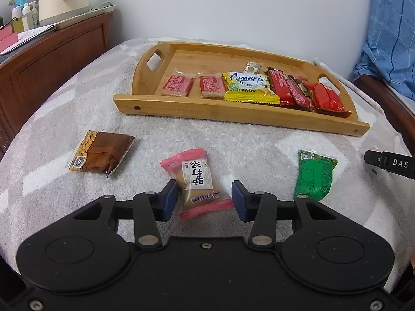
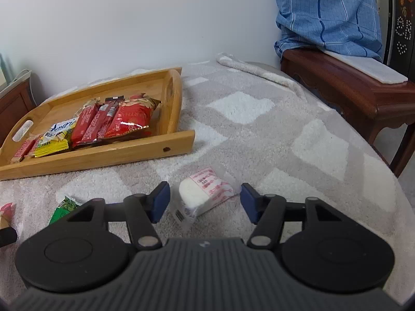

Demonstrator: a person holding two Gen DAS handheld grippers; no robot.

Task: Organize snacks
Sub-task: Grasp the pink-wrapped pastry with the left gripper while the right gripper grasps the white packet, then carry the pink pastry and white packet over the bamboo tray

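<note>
A pink-wrapped candy (image 1: pixel 199 181) lies on the grey blanket between the blue pads of my left gripper (image 1: pixel 205 199), which touch its wrapper on both sides. In the right wrist view a white snack in clear wrap (image 2: pixel 205 194) lies between the pads of my right gripper (image 2: pixel 205 202), with small gaps on both sides. A brown peanut packet (image 1: pixel 99 153) lies loose to the left and a green packet (image 1: pixel 315 176) to the right. The wooden tray (image 1: pixel 233 114) behind holds several red, yellow and other snacks in a row.
A dark wooden cabinet (image 1: pixel 52 59) with a kettle and bottles stands at the left. Another wooden table (image 2: pixel 350 90) with blue cloth (image 2: pixel 329 13) stands at the right. The tray (image 2: pixel 103 155) leaves open blanket (image 2: pixel 259 134) on its right side.
</note>
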